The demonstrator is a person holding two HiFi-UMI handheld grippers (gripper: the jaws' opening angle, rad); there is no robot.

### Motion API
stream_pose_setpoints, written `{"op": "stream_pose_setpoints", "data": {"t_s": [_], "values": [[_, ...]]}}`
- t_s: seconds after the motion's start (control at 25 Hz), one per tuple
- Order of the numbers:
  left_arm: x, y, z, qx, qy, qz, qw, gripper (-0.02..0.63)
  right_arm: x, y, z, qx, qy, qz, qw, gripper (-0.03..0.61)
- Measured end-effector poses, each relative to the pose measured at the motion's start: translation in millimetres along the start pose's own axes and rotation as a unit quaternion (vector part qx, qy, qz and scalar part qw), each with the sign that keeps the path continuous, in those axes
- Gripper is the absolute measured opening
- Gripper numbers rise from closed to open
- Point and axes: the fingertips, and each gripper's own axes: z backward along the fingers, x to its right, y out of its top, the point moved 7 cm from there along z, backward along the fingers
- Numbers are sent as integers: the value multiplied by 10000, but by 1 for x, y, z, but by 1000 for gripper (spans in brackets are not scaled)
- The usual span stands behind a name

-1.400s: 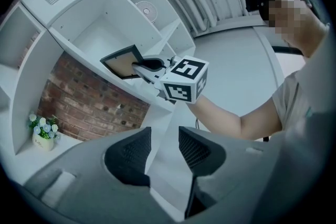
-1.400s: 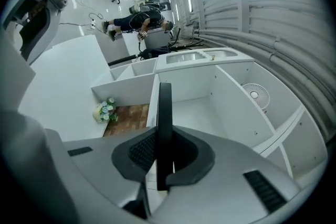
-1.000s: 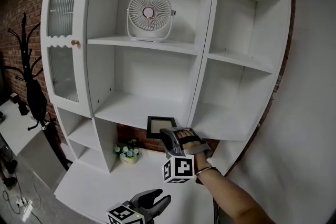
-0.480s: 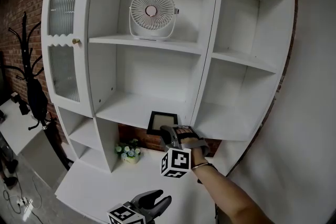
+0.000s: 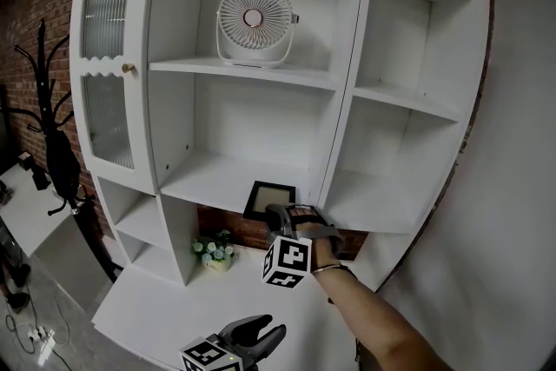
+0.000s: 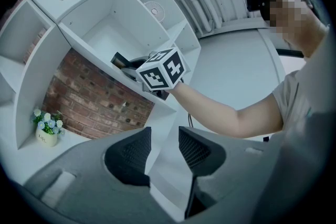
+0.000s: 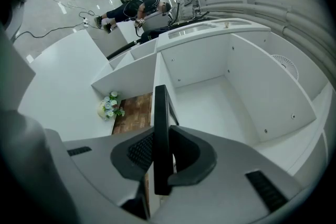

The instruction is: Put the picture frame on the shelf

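Item: picture frame [image 5: 269,198], black, thin, upright, at the front edge of the lower board of the white shelf [image 5: 217,174], middle compartment, near the upright divider; whether its foot rests on the board cannot be told. Holder: right gripper [image 5: 282,217], reaching up from below. In the right gripper view the frame [image 7: 161,134] stands edge-on between the jaws, both pads against its faces; these jaws have just been easing apart, with the frame between them. Left gripper [image 5: 252,334]: low over the white table [image 5: 156,308], pointing level, jaws released and wide apart with nothing between them [image 6: 164,147]. Other contents: white fan [image 5: 254,20] on the board above; small flower pot [image 5: 211,252] on the table under the shelf, against the brick wall [image 5: 35,4]; black coat stand [image 5: 52,143] at the left.
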Motion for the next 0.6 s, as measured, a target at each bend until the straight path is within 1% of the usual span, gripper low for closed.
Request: {"op": "stream_pose_setpoints", "data": {"t_s": [0.28,0.4,0.48,0.52,0.56,0.6], "values": [[-1,-2,-1,-14,-10,15,10000,167,1,0,-3,-35,57,-46,10000,70],[0,-1,-2,-6,-9,13,10000,167,3,-2,-2,45,106,-217,9997,77],[-1,0,-2,1,0,13,10000,167,3,-2,-2,113,297,-436,9985,90],[-1,0,-2,6,1,13,10000,167,2,-3,-3,142,457,-594,9971,137],[-1,0,-3,8,3,14,10000,167,0,-4,-3,161,614,-753,9951,196],[-1,-1,-3,5,6,16,10000,167,-1,-5,-4,174,724,-884,9933,202]]}}
